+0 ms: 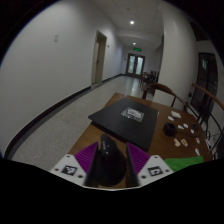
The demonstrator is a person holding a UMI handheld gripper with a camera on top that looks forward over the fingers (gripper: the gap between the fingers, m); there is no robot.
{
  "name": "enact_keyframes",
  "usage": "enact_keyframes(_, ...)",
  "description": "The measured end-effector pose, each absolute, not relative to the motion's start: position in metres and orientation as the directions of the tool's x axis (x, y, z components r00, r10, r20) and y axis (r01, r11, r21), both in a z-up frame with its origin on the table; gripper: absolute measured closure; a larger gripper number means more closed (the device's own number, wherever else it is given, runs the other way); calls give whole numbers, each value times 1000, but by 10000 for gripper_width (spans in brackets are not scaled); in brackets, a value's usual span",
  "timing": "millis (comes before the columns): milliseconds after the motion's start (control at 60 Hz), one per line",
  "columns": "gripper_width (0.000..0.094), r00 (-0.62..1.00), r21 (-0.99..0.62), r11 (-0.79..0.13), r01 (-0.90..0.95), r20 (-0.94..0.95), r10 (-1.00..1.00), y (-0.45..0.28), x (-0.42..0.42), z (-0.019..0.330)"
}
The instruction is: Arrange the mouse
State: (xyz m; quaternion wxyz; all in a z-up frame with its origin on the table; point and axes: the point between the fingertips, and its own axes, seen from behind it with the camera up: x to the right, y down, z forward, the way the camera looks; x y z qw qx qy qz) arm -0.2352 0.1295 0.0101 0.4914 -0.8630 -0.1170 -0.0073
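Observation:
My gripper (110, 168) is shut on a black mouse (108, 163), which stands upright between the two purple pads (86, 157) and is held in the air short of the table. Beyond the fingers stands a wooden table (108, 106) with a large black mouse mat (128, 120) on it. The mouse's lower part is hidden by the fingers.
A small dark object (170, 129), a green item (180, 142) and white things (185, 158) lie on the table's right part. A chair (150, 84) stands behind the table. A corridor with white walls and doors (133, 64) runs ahead; open floor (65, 125) lies left of the table.

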Motion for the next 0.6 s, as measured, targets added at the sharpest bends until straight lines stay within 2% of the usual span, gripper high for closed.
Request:
enact_keyframes(50,536,967,-839,-493,230,139,214,130,-240,5)
enact_keyframes(117,575,960,-852,-456,257,172,219,132,-240,8)
enact_keyframes(183,669,959,-872,-419,251,165,232,133,-244,14)
enact_keyframes(283,723,951,-884,-404,236,125,282,123,-248,22)
enact_keyframes(350,724,954,-915,-340,218,126,273,112,-236,54)
enact_keyframes(517,724,977,-977,-129,172,152,151,74,-146,181)
enact_keyframes(600,723,986,-979,-124,164,161,36,60,-72,194)
